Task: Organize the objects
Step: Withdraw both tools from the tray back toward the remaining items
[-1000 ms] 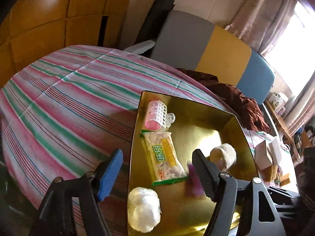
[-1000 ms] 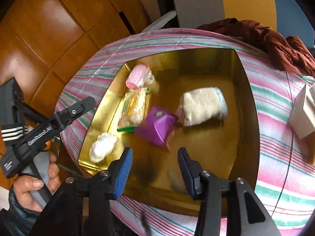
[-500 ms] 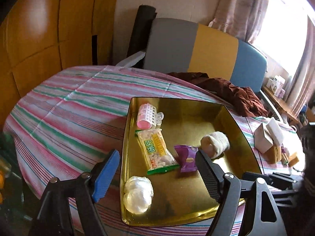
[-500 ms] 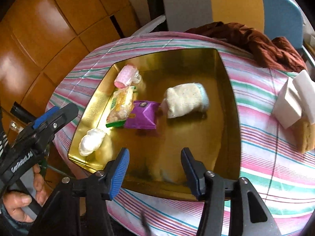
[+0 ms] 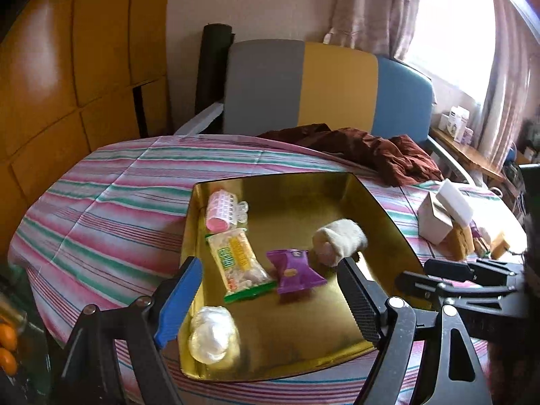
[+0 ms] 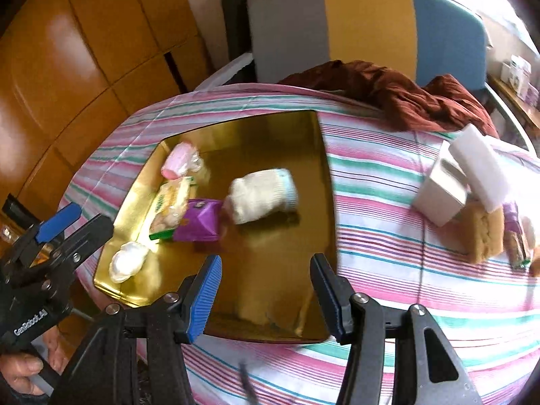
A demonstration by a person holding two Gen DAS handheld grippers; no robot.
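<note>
A gold tray [image 5: 303, 202] [image 6: 270, 141] lies on the striped tablecloth. In it are a pink hair roller [image 5: 221, 211] [image 6: 177, 162], a yellow-green snack packet [image 5: 238, 263] [image 6: 170, 206], a purple packet [image 5: 295, 271] [image 6: 199, 221], a rolled white sock [image 5: 339, 241] [image 6: 263, 195] and a white wad [image 5: 212, 334] [image 6: 130, 260]. My left gripper [image 5: 268, 262] [image 6: 64, 222] hovers open over the tray's near left corner, holding nothing. My right gripper [image 6: 266, 259] [image 5: 472, 276] stands open above the tray's near edge, also with nothing in it.
To the right of the tray sit a white box [image 5: 433, 222] [image 6: 438, 195], a white block [image 6: 479, 168] and a brown sponge [image 6: 482, 233]. A dark red garment [image 5: 371, 152] lies at the table's far edge, before a grey, yellow and blue chair [image 5: 303, 84]. Oranges [image 5: 6, 347] show at lower left.
Both grippers have drawn back and up from the tray, so more of the table shows. The right jaws stand wider. The purple packet now lies flat beside the snack packet.
</note>
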